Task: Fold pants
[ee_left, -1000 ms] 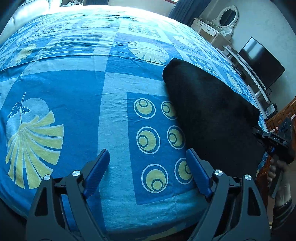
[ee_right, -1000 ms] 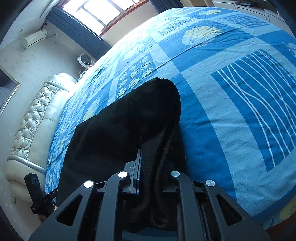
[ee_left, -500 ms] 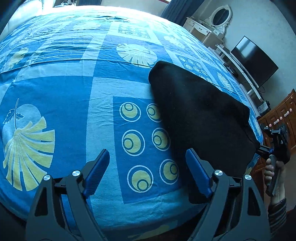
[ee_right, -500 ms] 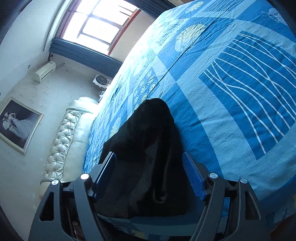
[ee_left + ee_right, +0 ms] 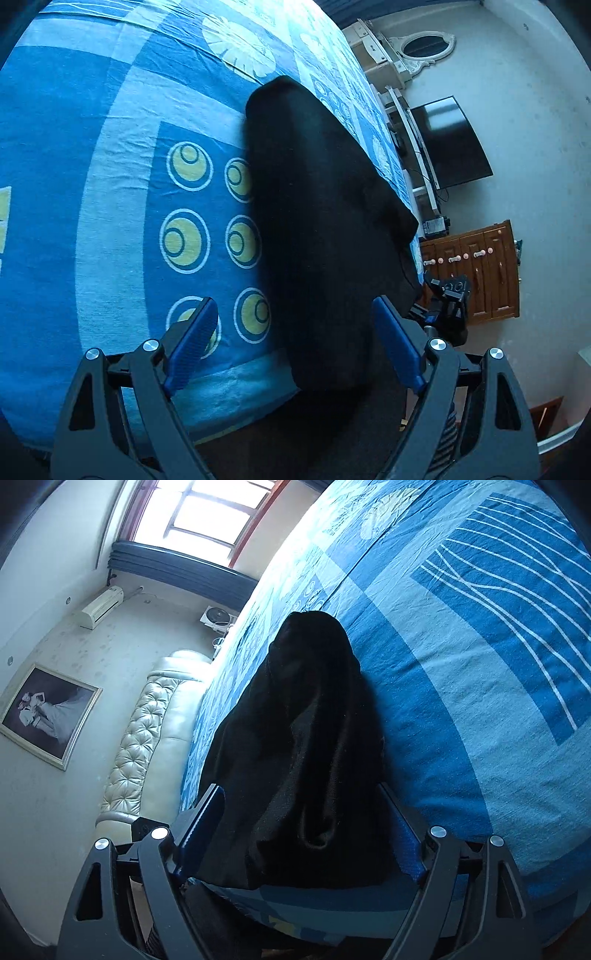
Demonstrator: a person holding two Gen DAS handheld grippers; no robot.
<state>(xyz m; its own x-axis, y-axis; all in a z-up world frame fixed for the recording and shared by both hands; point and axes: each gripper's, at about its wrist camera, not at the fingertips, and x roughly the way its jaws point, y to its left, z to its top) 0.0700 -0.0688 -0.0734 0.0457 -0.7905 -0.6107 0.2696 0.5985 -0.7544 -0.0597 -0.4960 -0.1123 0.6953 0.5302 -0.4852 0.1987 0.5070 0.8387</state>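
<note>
Black pants [image 5: 325,221] lie folded in a long strip on the blue patterned bedspread [image 5: 110,147], their near end at the bed's front edge. My left gripper [image 5: 293,306] hangs open over that end, the cloth filling the right half of the gap, with neither pad pressing on it. In the right wrist view the pants [image 5: 306,738] run away from me, rumpled along the near fold. My right gripper [image 5: 301,794] has its jaws opening, the cloth lying loose between the fingers. The right gripper [image 5: 448,299] also shows past the bed's corner in the left wrist view.
A television [image 5: 450,144], a wooden cabinet [image 5: 476,273] and a white dresser with an oval mirror [image 5: 424,48] stand beyond the bed's right side. A padded headboard [image 5: 147,738], a framed picture [image 5: 48,716] and a window [image 5: 207,513] are at the far end.
My right gripper has let go of the pants' fold and its fingers have spread wide. My left gripper has swung right, so the pants' end now lies between its fingers.
</note>
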